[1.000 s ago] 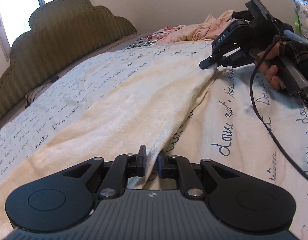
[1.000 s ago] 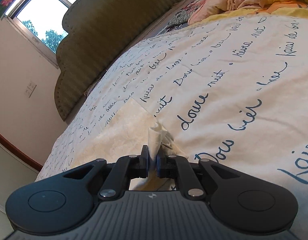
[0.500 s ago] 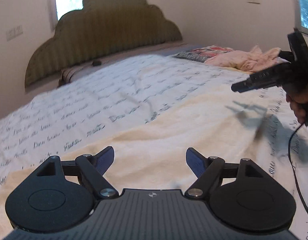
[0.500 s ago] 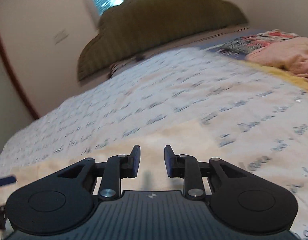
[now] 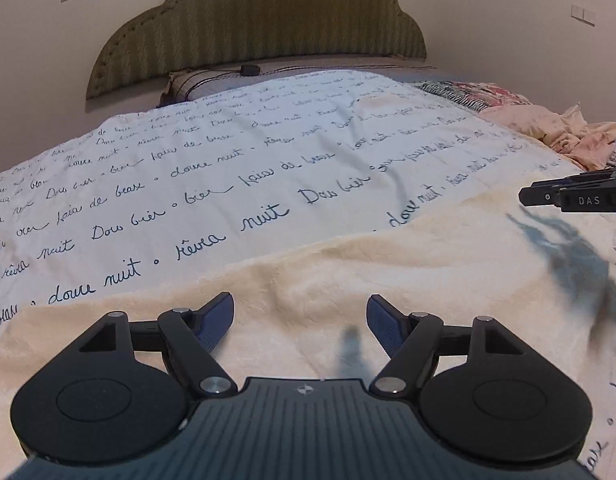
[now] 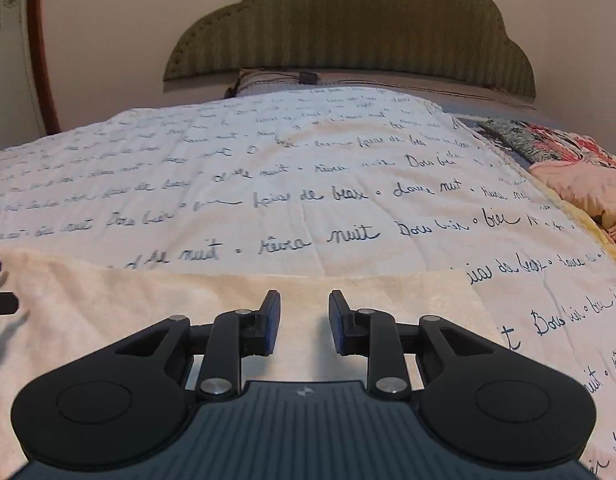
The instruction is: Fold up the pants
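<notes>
Bed (image 5: 212, 80) – script-printed coverlet (image 5: 228, 168), cream pants (image 5: 427, 272) flat on it, pink clothes (image 5: 563, 136) beside.

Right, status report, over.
Left gripper jaws closing, nothing between them; right gripper open, empty. Cream pants flat on the bedspread. Nothing in the way.

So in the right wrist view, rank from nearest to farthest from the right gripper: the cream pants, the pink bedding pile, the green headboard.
1. Cream pants: directly under the right gripper, spreading left.
2. Pink bedding pile: off to the right, at the bed's edge.
3. Green headboard: straight ahead, at the far end of the bed.
</notes>
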`<action>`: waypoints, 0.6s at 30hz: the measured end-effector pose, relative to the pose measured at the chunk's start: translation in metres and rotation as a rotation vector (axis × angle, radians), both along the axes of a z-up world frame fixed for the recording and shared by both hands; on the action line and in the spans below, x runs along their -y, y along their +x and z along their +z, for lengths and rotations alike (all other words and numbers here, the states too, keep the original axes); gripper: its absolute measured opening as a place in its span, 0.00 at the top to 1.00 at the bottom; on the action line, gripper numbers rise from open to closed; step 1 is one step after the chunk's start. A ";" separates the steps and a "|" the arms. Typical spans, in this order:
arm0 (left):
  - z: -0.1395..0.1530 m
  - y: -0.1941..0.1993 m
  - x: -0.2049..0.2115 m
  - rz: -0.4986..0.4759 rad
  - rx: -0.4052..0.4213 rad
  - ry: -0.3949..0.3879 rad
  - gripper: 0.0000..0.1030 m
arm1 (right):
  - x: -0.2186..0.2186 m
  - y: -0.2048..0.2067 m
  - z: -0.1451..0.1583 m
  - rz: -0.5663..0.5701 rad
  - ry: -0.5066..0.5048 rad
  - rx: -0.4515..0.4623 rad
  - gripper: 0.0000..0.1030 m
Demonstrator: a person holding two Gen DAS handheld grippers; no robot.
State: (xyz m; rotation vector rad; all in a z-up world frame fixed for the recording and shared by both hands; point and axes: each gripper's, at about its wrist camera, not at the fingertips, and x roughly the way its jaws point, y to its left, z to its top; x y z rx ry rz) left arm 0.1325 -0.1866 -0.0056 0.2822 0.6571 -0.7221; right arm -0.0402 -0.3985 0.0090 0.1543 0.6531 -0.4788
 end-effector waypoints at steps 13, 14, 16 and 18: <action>-0.013 -0.025 -0.013 0.040 -0.034 -0.010 0.16 | -0.031 0.004 -0.016 0.039 0.033 0.000 0.73; -0.010 -0.030 -0.021 0.067 -0.011 -0.010 0.16 | -0.042 0.001 -0.013 0.068 0.021 0.009 0.73; -0.008 -0.039 -0.037 0.120 0.026 -0.006 0.16 | -0.065 -0.006 -0.011 0.144 0.025 0.019 0.73; -0.009 -0.044 -0.050 0.143 0.027 -0.010 0.15 | -0.086 -0.008 -0.014 0.201 0.025 0.008 0.73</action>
